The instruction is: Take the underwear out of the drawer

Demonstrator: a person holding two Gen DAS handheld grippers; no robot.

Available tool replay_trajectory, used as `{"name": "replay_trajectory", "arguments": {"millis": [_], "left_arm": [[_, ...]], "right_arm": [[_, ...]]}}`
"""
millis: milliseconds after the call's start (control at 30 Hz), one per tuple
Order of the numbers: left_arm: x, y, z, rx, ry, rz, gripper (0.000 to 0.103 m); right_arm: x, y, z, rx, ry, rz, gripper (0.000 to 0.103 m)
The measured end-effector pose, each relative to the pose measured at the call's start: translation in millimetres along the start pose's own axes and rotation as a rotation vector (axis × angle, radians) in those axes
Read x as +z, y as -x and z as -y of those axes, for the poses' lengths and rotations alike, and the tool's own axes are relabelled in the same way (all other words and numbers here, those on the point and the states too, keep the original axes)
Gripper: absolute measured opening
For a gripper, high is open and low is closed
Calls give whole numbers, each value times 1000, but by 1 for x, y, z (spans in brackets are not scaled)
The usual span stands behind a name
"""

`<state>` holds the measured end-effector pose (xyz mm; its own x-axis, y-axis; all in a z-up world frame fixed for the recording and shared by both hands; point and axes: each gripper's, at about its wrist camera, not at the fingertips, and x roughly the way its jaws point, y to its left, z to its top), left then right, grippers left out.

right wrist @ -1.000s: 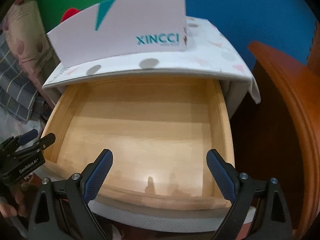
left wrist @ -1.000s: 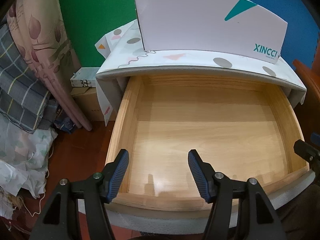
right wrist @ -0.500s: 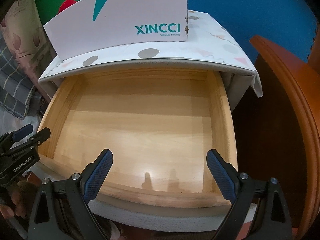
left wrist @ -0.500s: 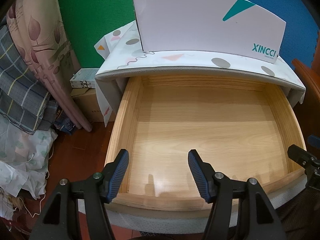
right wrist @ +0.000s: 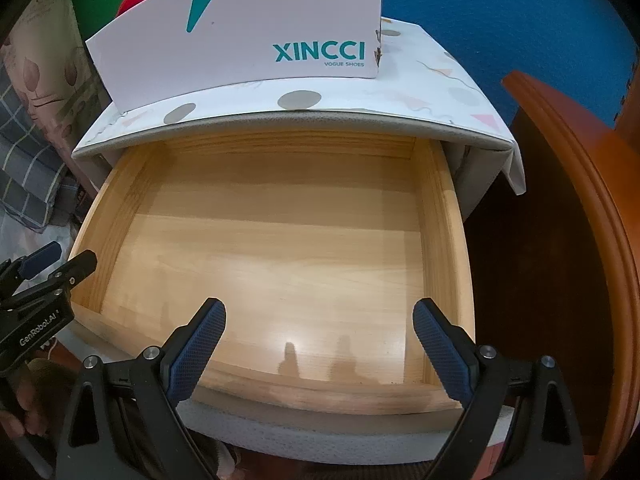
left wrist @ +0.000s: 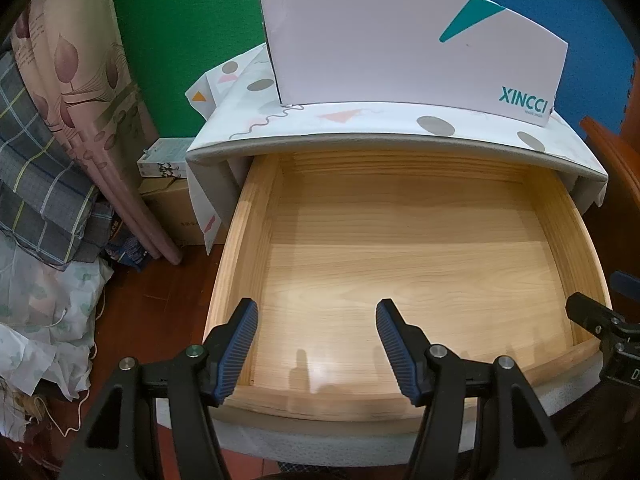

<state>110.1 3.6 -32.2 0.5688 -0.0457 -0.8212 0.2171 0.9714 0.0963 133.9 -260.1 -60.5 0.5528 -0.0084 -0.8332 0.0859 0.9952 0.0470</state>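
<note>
Pale wooden drawer [left wrist: 400, 248], pulled out, bare boards showing; no underwear visible in it. White shoebox [left wrist: 400, 48] on the patterned top above. Left gripper [left wrist: 312, 322] half open, right gripper [right wrist: 319, 322] wide open, both holding nothing, over the drawer's front edge.

Black tool [left wrist: 312, 312] frames — ribbed blue pads [left wrist: 240, 344], silver screws.

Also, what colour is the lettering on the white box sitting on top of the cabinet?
Teal, matching the triangle on the white box; clearest in the right wrist view.
</note>
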Motion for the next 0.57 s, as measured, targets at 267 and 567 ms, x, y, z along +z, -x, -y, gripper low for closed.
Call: {"name": "replay_trajectory", "arguments": {"millis": [267, 567], "left_arm": [[0, 1, 2, 2, -11, 9, 63], [-1, 3, 6, -5, -25, 19, 63]], "right_arm": [[0, -1, -1, -5, -1, -4, 93], [0, -2, -1, -6, 2, -7, 93]]}}
